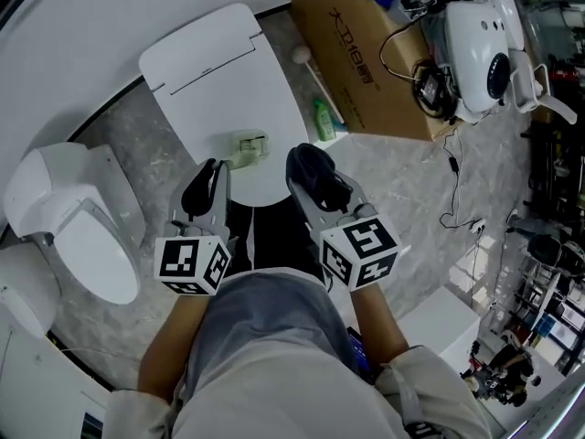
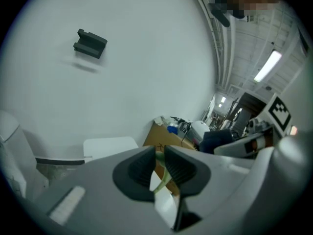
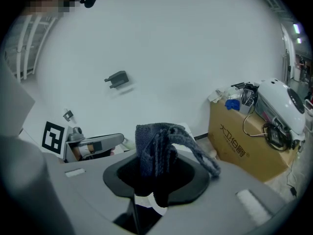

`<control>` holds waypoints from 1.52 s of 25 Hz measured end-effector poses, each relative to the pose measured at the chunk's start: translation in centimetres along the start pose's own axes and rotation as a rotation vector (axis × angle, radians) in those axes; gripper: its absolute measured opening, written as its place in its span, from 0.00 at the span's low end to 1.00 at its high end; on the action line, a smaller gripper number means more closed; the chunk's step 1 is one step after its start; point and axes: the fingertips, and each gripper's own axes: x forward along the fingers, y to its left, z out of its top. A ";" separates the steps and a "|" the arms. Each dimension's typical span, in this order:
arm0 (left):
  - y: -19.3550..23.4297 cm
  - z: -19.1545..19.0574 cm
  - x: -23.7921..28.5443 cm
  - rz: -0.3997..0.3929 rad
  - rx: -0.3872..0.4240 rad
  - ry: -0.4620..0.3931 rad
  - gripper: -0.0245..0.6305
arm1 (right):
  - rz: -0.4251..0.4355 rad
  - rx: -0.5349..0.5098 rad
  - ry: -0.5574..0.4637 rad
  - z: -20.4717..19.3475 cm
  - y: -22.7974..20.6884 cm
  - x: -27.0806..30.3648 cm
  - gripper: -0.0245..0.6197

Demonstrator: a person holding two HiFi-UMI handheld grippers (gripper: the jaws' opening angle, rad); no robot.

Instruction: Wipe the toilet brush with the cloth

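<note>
In the head view my left gripper [image 1: 216, 168] is shut on the pale green toilet brush [image 1: 249, 148], whose head sticks out over the closed white toilet lid [image 1: 219, 71]. The left gripper view shows a thin pale green strip of the brush [image 2: 164, 176] pinched between the nearly closed jaws of that gripper [image 2: 160, 163]. My right gripper [image 1: 309, 163] is shut on a dark blue-grey cloth [image 1: 316, 177]. It stands just right of the brush and apart from it. In the right gripper view the cloth [image 3: 156, 146] bunches up out of the gripper [image 3: 156, 168] and one end droops right.
A second white toilet bowl [image 1: 78, 231] stands at the left. A cardboard box [image 1: 361, 58] sits at the back right, with a white stick and a green bottle [image 1: 324, 120] leaning beside it. A white helmet-like device [image 1: 475, 44] and cables lie to the right. A dark bracket [image 2: 90, 44] is fixed on the wall.
</note>
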 end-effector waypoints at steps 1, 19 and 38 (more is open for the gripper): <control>0.0 -0.1 -0.1 0.004 -0.001 -0.001 0.04 | 0.008 -0.002 0.000 0.1 -0.4 0.5 0.21; 0.0 -1.0 -0.7 0.128 -0.031 -0.054 0.04 | 0.361 0.043 0.123 -2.4 -3.6 13.1 0.21; 0.6 -1.2 -0.7 0.182 -0.056 -0.110 0.04 | 0.647 -0.062 0.251 -8.8 -3.8 24.8 0.20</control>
